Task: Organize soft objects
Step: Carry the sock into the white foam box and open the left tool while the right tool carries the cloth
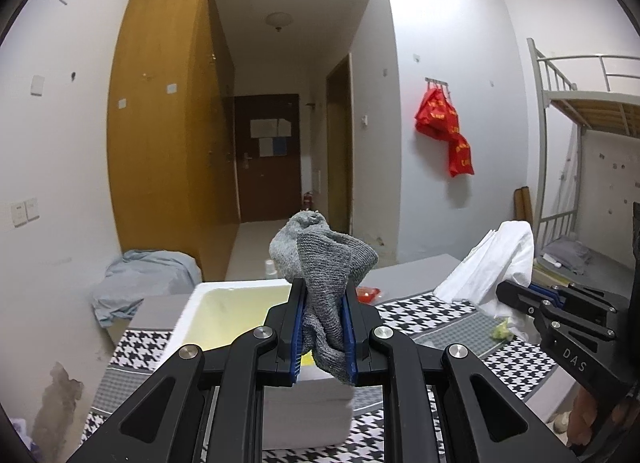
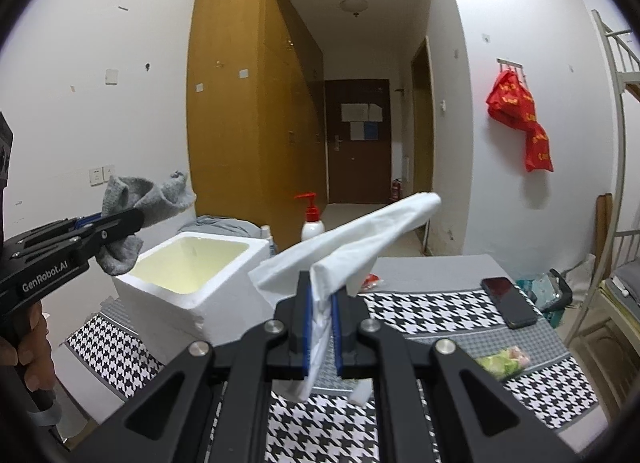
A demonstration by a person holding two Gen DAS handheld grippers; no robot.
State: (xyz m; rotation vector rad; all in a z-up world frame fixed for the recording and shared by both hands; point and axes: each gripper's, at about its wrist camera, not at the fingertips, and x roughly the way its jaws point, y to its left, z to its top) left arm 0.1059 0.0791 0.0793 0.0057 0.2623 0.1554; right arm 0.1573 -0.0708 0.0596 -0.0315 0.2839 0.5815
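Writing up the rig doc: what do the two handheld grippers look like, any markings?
Both are matte black linkage frames with silver pivot bolts and blue finger pads. The left gripper reads "GenRobot.AI" in white on its side; the right gripper reads "DAS". No cables or sleeves visible.

Both views bright, even indoor light from overhead, source out of frame. Hallway (image 1: 272, 167) beyond is dimmer, its ceiling lamp (image 1: 279, 19) unlit. Soft shadows under red bags (image 2: 520, 123) on wall. Strong fisheye bend, black vignette at corners. Focus sharp throughout, no motion blur, slight sheen on jaws' bolts.
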